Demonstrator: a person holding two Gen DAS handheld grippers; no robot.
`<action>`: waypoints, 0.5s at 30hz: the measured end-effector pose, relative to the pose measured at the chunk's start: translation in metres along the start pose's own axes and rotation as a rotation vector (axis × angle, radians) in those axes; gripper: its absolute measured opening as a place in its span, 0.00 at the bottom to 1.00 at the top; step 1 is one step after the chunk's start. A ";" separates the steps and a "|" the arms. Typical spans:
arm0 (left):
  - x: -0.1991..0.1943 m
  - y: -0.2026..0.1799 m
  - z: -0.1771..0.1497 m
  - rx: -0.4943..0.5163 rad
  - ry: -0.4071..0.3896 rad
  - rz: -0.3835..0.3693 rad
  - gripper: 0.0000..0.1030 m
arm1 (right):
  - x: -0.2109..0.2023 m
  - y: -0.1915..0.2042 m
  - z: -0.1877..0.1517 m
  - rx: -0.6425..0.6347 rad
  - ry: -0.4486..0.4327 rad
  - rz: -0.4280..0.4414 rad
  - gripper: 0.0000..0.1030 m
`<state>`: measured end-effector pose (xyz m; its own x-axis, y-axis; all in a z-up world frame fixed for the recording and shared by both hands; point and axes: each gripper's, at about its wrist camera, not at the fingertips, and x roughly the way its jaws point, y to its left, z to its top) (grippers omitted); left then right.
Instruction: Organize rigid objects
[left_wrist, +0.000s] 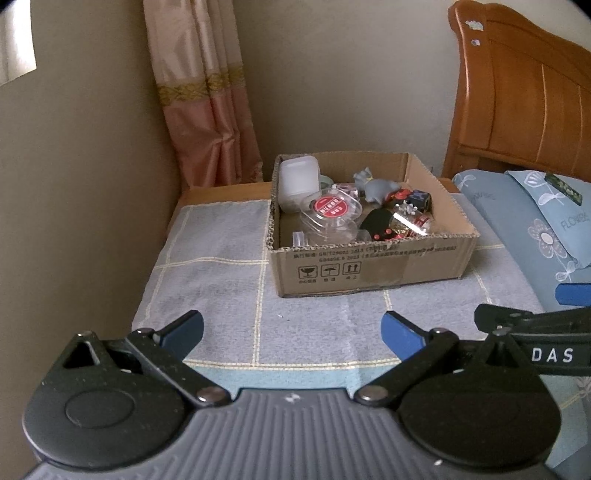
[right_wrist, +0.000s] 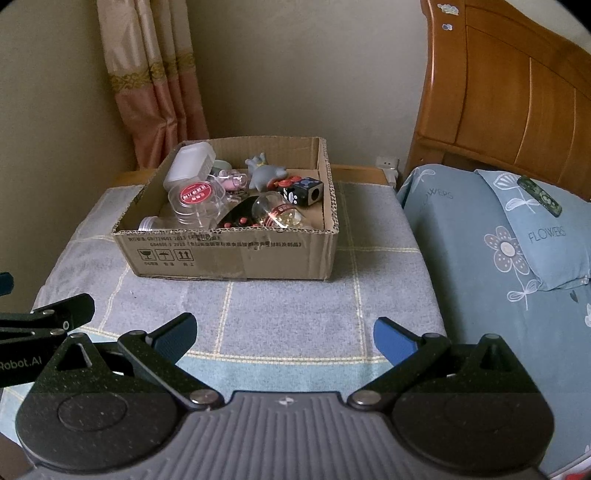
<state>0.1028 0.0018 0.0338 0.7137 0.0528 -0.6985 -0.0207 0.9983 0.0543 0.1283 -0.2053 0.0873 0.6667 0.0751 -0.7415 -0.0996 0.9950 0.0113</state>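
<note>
An open cardboard box (left_wrist: 369, 267) (right_wrist: 229, 254) stands on a checked cloth and holds several small items. Among them are a white plastic case (left_wrist: 295, 182) (right_wrist: 190, 162), a clear round tub with a red label (left_wrist: 330, 206) (right_wrist: 194, 194), a grey animal figure (left_wrist: 376, 184) (right_wrist: 264, 171), a black cube (left_wrist: 421, 199) (right_wrist: 306, 191) and a black piece with red dots (left_wrist: 376, 223) (right_wrist: 238, 218). My left gripper (left_wrist: 293, 332) hovers open in front of the box, nothing between its blue pads. My right gripper (right_wrist: 284, 338) is likewise open and empty.
The grey-blue checked cloth (left_wrist: 221, 277) (right_wrist: 288, 306) covers a low wooden table. A bed with a blue floral pillow (right_wrist: 535, 229) and a wooden headboard (right_wrist: 517, 96) lies to the right. A pink curtain (left_wrist: 207, 110) hangs at the back left.
</note>
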 end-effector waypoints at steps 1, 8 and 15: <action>0.000 0.000 0.000 0.000 0.000 0.000 0.99 | 0.000 0.000 0.000 0.000 0.000 0.000 1.00; 0.000 0.000 0.000 0.001 -0.003 0.003 0.99 | 0.000 0.001 0.000 0.001 0.000 0.000 1.00; 0.000 0.000 0.001 0.000 -0.004 0.006 0.99 | -0.001 0.001 0.001 -0.001 -0.003 0.000 1.00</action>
<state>0.1032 0.0015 0.0349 0.7166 0.0591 -0.6949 -0.0254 0.9980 0.0587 0.1282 -0.2041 0.0885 0.6692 0.0756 -0.7392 -0.1003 0.9949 0.0110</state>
